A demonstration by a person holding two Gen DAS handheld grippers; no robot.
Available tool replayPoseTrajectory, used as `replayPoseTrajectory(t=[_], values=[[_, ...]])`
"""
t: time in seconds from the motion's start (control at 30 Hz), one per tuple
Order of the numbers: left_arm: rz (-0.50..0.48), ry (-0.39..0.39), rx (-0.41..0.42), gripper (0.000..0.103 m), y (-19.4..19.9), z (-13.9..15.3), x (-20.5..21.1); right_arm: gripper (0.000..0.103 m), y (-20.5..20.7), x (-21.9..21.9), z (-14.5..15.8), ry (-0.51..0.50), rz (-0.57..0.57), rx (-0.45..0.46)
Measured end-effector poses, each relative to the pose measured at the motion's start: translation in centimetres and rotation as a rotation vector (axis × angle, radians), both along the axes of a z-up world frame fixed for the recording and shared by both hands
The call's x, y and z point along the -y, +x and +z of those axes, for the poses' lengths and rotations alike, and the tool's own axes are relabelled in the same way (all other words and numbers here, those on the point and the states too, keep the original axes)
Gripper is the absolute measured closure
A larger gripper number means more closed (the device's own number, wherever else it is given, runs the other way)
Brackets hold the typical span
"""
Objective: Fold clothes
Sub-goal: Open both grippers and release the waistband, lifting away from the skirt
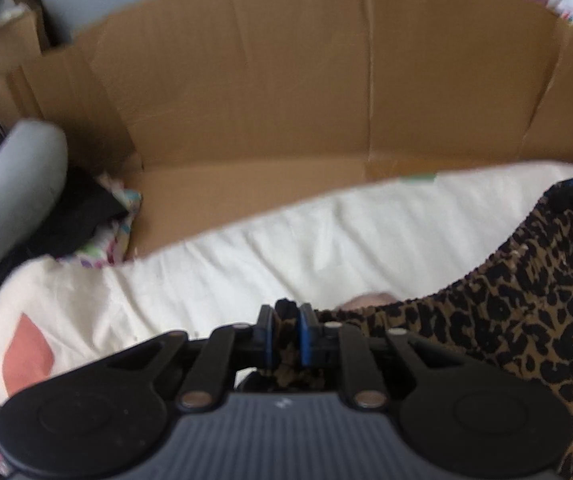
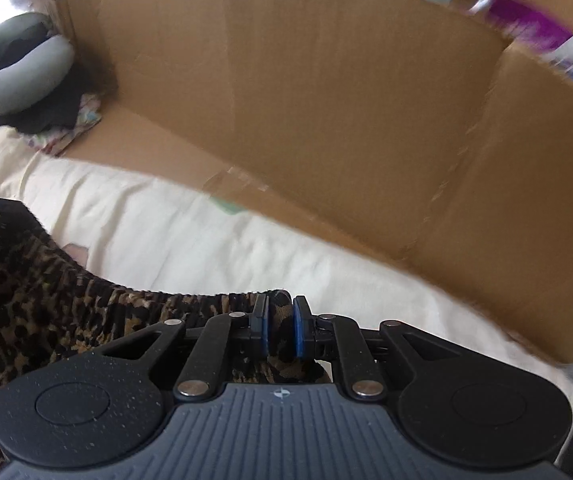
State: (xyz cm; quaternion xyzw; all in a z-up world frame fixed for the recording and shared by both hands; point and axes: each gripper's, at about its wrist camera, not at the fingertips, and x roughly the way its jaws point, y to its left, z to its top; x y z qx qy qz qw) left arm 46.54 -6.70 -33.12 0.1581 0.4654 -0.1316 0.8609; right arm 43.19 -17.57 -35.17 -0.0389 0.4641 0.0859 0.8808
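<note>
Both the left gripper (image 1: 287,314) and right gripper (image 2: 279,322) are pinching the leopard-print garment (image 1: 526,312) by its gathered edge, jaws clenched, over the cream bed sheet (image 1: 246,256). Thin bites are risking slippage; uneven pulling could be skewing the fold.

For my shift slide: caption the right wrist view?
Right gripper shut on the leopard-print garment above a cream sheet, cardboard box behind.

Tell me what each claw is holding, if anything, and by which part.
Both hold the leopard garment by its gathered edge: the left claw at one end, the right claw at the other.
</note>
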Motion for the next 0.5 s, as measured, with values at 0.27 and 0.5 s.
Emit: replayPoseTrajectory(t=[0.27, 0.5], values=[[-0.012, -0.052, 0.000, 0.060, -0.8, 1.7, -2.4, 0.048, -1.0, 3.9, -0.3, 0.162, -0.074, -0.044], [0.016, -0.043, -0.047, 0.054, -2.5, 0.1, -4.7, 0.048, -3.3, 5.5, -2.1, 0.127, -0.063, -0.131]])
